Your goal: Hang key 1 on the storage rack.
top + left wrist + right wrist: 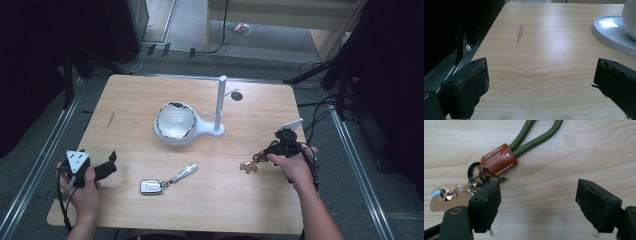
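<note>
A keychain lies on the wooden table (pixel 240 200) at the right: a brown leather tag (pixel 497 160), a green cord loop (pixel 534 137), metal rings (pixel 475 181) and a tan charm (pixel 446 195). My right gripper (pixel 537 202) is open just short of it, bare wood between its jaws, the left jaw beside the rings. From above, the right gripper (pixel 260 156) points left at the charm (pixel 248 166). My left gripper (pixel 113 162) rests open at the table's left front, nothing between its jaws (pixel 541 82). A car key fob (pixel 151 187) with a silver strap (pixel 185 171) lies front centre.
A white stand (pixel 220 102) with pegs rises from a round white base (pixel 200 131) that holds a white bowl (pixel 175 121) at mid table. That base (pixel 611 35) shows ahead and right of the left gripper. Dark floor, cables and rails surround the table.
</note>
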`<action>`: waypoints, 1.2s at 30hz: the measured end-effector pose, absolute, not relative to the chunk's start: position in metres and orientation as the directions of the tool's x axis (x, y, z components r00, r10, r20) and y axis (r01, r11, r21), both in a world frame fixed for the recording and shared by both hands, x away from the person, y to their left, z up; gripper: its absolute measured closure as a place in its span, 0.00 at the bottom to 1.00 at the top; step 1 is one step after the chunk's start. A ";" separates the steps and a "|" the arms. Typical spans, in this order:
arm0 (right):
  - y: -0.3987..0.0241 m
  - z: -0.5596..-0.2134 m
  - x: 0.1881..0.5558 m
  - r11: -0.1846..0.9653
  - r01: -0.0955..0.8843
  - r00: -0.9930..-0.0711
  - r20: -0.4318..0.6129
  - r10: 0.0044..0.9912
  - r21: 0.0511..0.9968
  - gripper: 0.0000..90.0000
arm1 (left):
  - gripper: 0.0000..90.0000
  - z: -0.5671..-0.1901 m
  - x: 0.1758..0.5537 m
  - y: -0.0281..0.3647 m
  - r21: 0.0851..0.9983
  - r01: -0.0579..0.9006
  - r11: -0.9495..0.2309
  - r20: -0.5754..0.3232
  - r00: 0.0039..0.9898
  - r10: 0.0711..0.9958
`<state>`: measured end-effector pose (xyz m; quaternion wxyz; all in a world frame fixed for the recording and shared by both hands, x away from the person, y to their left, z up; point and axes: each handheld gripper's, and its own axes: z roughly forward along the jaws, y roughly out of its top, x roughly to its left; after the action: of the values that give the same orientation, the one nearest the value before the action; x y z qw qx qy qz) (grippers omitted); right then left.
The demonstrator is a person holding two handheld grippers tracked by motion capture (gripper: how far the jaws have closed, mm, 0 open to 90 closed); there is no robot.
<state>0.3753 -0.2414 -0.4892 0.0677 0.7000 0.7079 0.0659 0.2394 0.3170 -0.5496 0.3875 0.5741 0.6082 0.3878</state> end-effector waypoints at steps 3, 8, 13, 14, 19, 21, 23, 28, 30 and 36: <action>-0.237 -0.487 0.378 0.015 0.976 -0.011 -0.022 1.000 0.215 0.29 | 0.00 -0.550 0.240 0.317 0.917 0.398 0.038 -0.022 -0.044 0.999; -0.226 -0.485 0.382 0.039 0.977 -0.022 -0.082 0.996 0.211 0.39 | 0.00 -0.550 0.240 0.318 0.917 0.396 0.049 -0.035 -0.042 0.999; -0.224 -0.487 0.388 -0.008 0.977 0.021 -0.055 0.998 0.213 0.38 | 0.00 -0.550 0.239 0.320 0.920 0.387 0.067 -0.056 -0.040 0.998; -0.224 -0.488 0.389 -0.028 0.977 0.037 -0.039 0.999 0.212 0.38 | 0.00 -0.550 0.238 0.320 0.919 0.388 0.069 -0.058 -0.039 0.998; -0.223 -0.488 0.395 -0.097 0.978 0.097 0.010 0.995 0.185 0.39 | 0.00 -0.550 0.238 0.321 0.919 0.388 0.072 -0.062 -0.039 0.997; -0.222 -0.489 0.396 -0.093 0.979 0.094 0.004 0.996 0.179 0.40 | 0.00 -0.550 0.238 0.321 0.919 0.388 0.072 -0.062 -0.039 0.997; -0.218 -0.491 0.398 -0.101 0.981 0.101 0.005 0.995 0.167 0.40 | 0.00 -0.550 0.238 0.321 0.919 0.388 0.073 -0.063 -0.040 0.997; -0.213 -0.493 0.401 -0.106 0.982 0.109 -0.009 0.994 0.156 0.43 | 0.00 -0.550 0.238 0.321 0.919 0.387 0.078 -0.067 -0.042 0.997; -0.212 -0.493 0.402 -0.121 0.980 0.122 0.001 0.993 0.158 0.43 | 0.00 -0.550 0.238 0.321 0.919 0.387 0.078 -0.067 -0.042 0.997; -0.213 -0.494 0.407 -0.165 0.975 0.163 0.028 0.986 0.148 0.45 | 0.00 -0.550 0.238 0.321 0.918 0.389 0.080 -0.069 -0.042 0.997</action>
<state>0.4071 -0.2126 -0.4944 0.0473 0.7611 0.6443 0.0586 0.2385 0.3214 -0.5496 0.4022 0.5633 0.6149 0.3779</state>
